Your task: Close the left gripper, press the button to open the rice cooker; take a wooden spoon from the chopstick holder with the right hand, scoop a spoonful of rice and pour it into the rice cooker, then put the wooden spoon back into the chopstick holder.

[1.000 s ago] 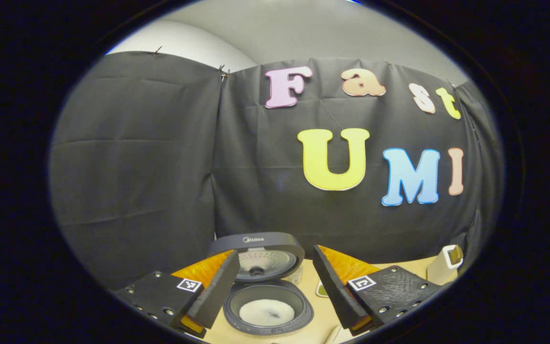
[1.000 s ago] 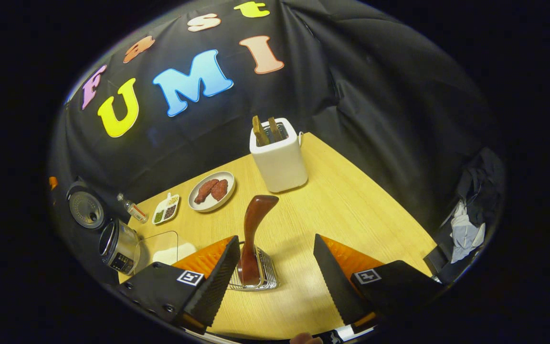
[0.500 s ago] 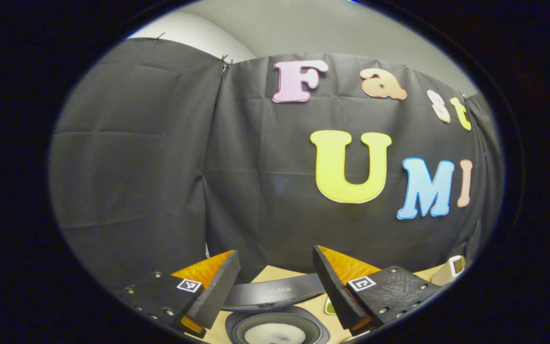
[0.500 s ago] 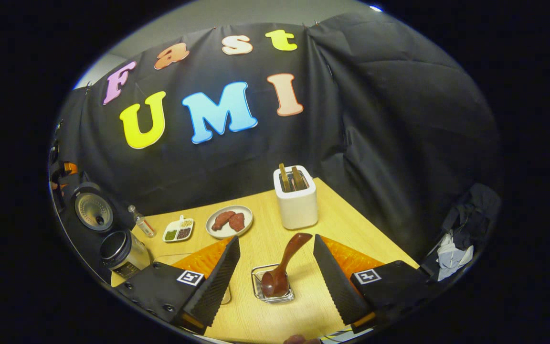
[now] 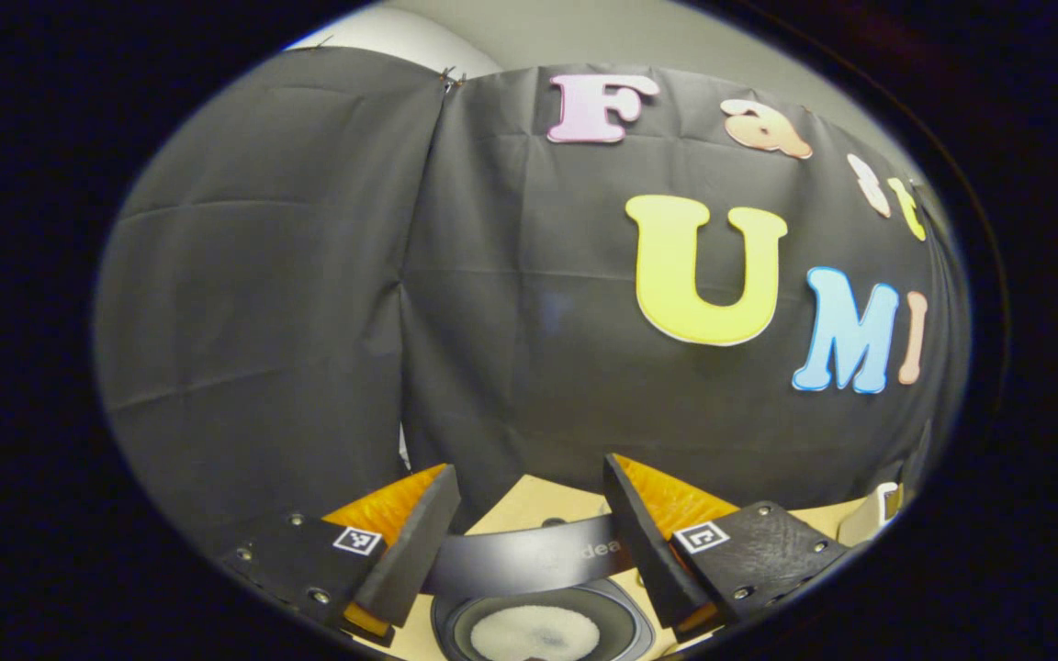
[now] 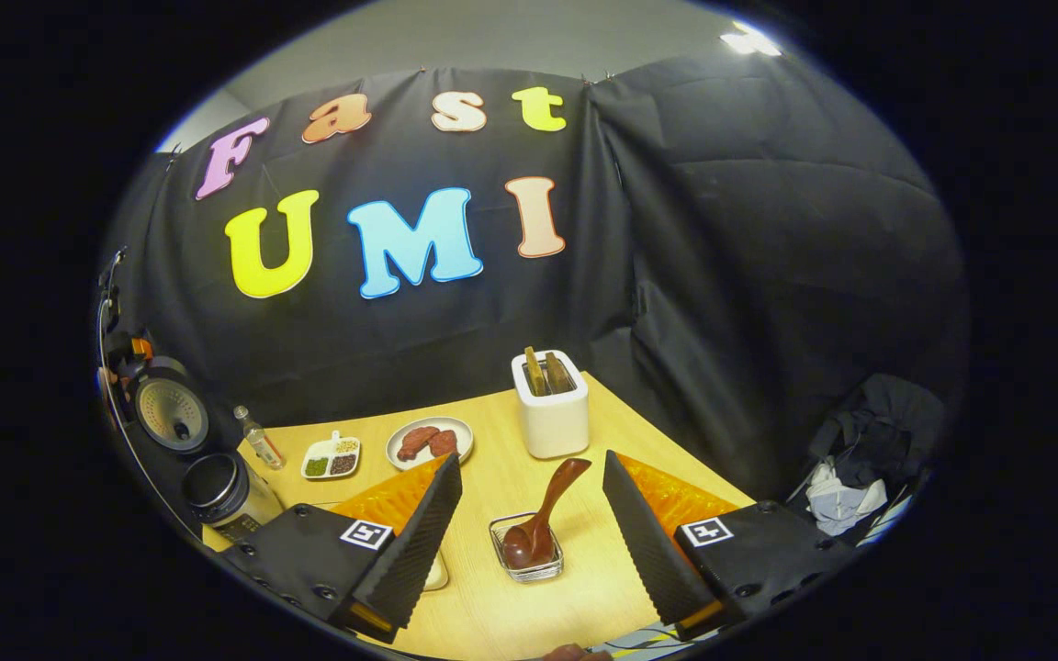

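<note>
The wooden spoon (image 6: pixel 536 537) leans in the wire chopstick holder (image 6: pixel 527 567) on the table, handle tilted up to the right. My right gripper (image 6: pixel 531 461) stands open around and above it, fingers apart from the spoon. The rice cooker (image 6: pixel 224 491) stands open at the far left with its lid (image 6: pixel 171 415) raised. In the left gripper view the cooker's pot (image 5: pixel 538 633) holds white rice, and the dark lid edge (image 5: pixel 520 555) runs between the fingers of my open left gripper (image 5: pixel 530 466), which holds nothing.
A white toaster (image 6: pixel 549 406) with bread stands behind the holder. A plate of meat (image 6: pixel 428 442), a divided seasoning dish (image 6: pixel 332 456) and a small bottle (image 6: pixel 258 439) line the back. Bundled clothes (image 6: pixel 860 459) lie beyond the table's right edge.
My right gripper has drawn back and risen from the spoon, which rests leaning in the holder. The left gripper has come closer over the open cooker, whose lid now shows edge-on.
</note>
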